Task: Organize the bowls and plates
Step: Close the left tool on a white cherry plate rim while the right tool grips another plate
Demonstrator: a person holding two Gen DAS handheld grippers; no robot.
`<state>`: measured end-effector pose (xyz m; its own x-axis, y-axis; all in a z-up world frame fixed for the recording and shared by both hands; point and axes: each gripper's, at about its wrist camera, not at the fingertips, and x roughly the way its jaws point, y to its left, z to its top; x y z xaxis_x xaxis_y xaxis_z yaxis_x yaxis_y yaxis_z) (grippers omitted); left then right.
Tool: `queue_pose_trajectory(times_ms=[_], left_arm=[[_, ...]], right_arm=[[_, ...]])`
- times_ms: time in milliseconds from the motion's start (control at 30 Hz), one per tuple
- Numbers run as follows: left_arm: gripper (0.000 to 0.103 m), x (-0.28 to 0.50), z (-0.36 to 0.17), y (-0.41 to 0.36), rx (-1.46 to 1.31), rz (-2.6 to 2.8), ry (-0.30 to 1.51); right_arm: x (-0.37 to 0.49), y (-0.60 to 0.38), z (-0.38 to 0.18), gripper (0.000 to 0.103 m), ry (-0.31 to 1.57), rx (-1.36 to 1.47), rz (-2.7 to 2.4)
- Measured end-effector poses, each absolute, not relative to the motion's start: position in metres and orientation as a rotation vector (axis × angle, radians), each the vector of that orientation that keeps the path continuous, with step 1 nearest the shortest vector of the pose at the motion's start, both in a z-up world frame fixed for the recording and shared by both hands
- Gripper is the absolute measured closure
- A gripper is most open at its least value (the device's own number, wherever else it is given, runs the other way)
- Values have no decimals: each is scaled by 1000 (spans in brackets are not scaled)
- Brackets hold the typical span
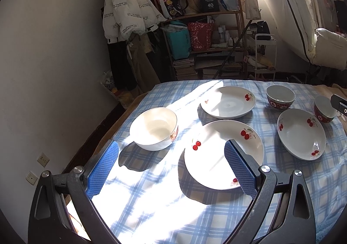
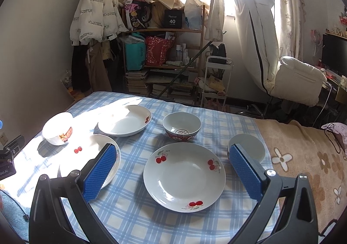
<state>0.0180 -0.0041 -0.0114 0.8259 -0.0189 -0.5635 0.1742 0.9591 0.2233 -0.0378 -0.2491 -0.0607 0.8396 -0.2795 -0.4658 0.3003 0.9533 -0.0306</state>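
On the blue checked cloth point(image 2: 134, 211) I counted six pieces of crockery: three cherry-printed plates and three bowls; both of my grippers hung above them, each with its blue pads spread wide and nothing between them. My left gripper point(image 1: 171, 166) looked down over the near-left plate point(image 1: 219, 153), which lay in bright sun with the white bowl point(image 1: 154, 128) just beside it to the left; my right gripper point(image 2: 173, 172) framed the near-right plate point(image 2: 184, 176). The third plate point(image 2: 124, 120) sat farther back, between the white bowl point(image 2: 58, 129) and a red-patterned bowl point(image 2: 181, 126); the second red-patterned bowl point(image 1: 324, 109) stood near the right edge of the cloth, apart from every other dish, and none of the six was stacked. From my right camera that last bowl point(image 2: 247, 146) was half hidden behind my own right pad, so its red outside did not show; only my left camera gave its pattern. My right camera alone showed the beige flowered blanket point(image 2: 303, 157) beyond the cloth's right edge and the picture of a little animal on the white bowl's side; my left camera alone showed the wall sockets point(image 1: 43, 159) low on the left.
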Motion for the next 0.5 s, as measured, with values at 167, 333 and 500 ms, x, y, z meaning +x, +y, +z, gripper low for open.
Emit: queue_pose_trajectory(times_ms=[167,333,500], left_arm=[[6,39,-19,-3,225,-111,669],[6,63,-34,-2,173,-115,769],[6,86,-55,5,140,-96,872]], right_arm=[[-25,-246,-61,0,510,42,-277],[-9,-243,-62,0,531,57,-247],[13,-237,-68,0,562,65,-197]])
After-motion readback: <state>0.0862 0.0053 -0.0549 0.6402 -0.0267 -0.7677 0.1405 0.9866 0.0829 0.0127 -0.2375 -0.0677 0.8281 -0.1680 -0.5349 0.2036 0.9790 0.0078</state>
